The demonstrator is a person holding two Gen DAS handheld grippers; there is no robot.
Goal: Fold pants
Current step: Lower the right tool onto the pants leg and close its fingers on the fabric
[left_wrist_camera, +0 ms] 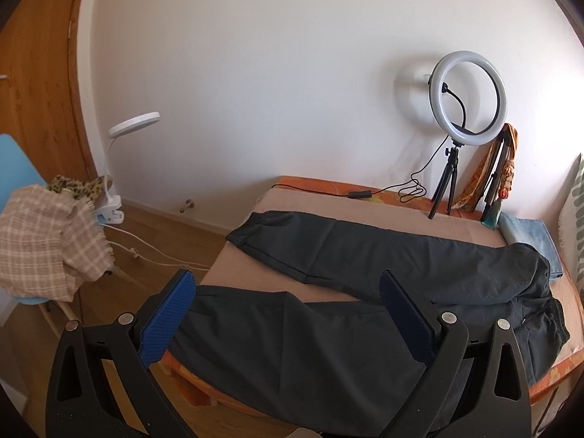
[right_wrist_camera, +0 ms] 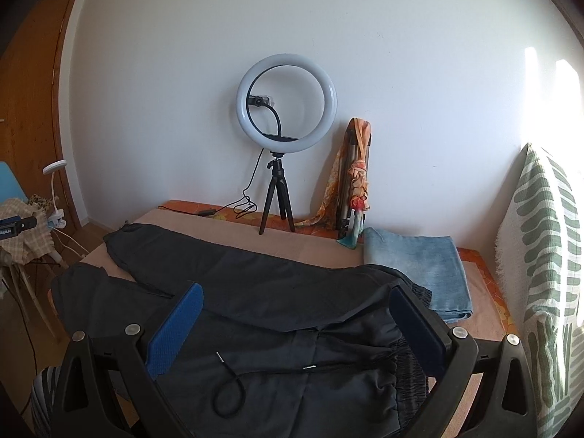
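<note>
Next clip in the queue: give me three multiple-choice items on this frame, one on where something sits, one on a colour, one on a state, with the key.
1. Where does the folded blue cloth lie?
A. On the bed, beside the waistband end of the dark pants
B. On the chair
C. On the floor

2. What colour are the gripper pads?
A. Red
B. Blue
C. White

3. How do the left gripper and right gripper stand?
A. Both shut on the pants
B. One open, one shut
C. Both open, holding nothing

Key:
1 A: the right wrist view shows the cloth flat on the bed next to the elastic waistband.
2 B: ribbed blue pads show on the fingers in both views.
3 C: in each view the jaws are spread wide, with the pants lying spread out beyond them.
</note>
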